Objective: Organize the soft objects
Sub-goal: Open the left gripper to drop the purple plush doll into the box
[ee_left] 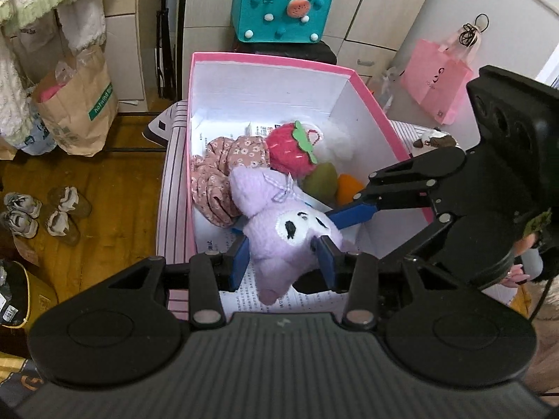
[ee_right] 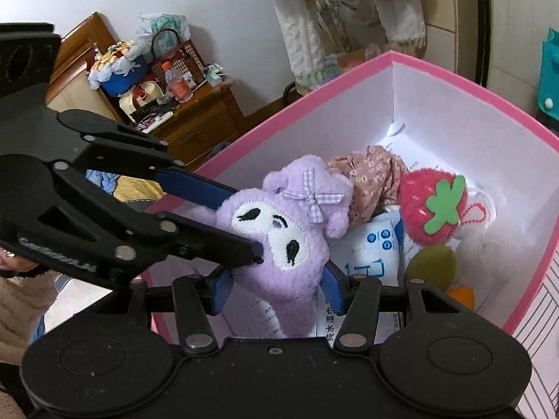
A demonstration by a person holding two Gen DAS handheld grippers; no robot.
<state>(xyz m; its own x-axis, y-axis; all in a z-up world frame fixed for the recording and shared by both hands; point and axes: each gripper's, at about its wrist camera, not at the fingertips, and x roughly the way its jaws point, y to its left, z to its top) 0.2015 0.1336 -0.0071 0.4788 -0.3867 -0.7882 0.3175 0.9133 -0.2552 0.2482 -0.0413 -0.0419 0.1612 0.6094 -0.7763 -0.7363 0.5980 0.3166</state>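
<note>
A purple plush toy (ee_left: 279, 230) with a white face and a checked bow hangs over the open pink box (ee_left: 272, 61). My left gripper (ee_left: 284, 262) is shut on its lower body. My right gripper (ee_right: 276, 288) is shut on the same plush (ee_right: 279, 230), and it reaches in from the right in the left wrist view (ee_left: 353, 209). Inside the box lie a red strawberry plush (ee_left: 291, 148), a floral fabric bundle (ee_left: 223, 174), a white fluffy item (ee_left: 337, 139), a green soft piece (ee_left: 319, 181) and an orange one (ee_left: 349, 188).
The box stands on a striped surface (ee_left: 171, 188). A teal felt bag (ee_left: 283, 10) stands behind it and a pink paper bag (ee_left: 436, 76) to the right. A brown paper bag (ee_left: 77, 104) and shoes (ee_left: 42, 214) are on the wooden floor. A wooden nightstand (ee_right: 195, 118) stands at left.
</note>
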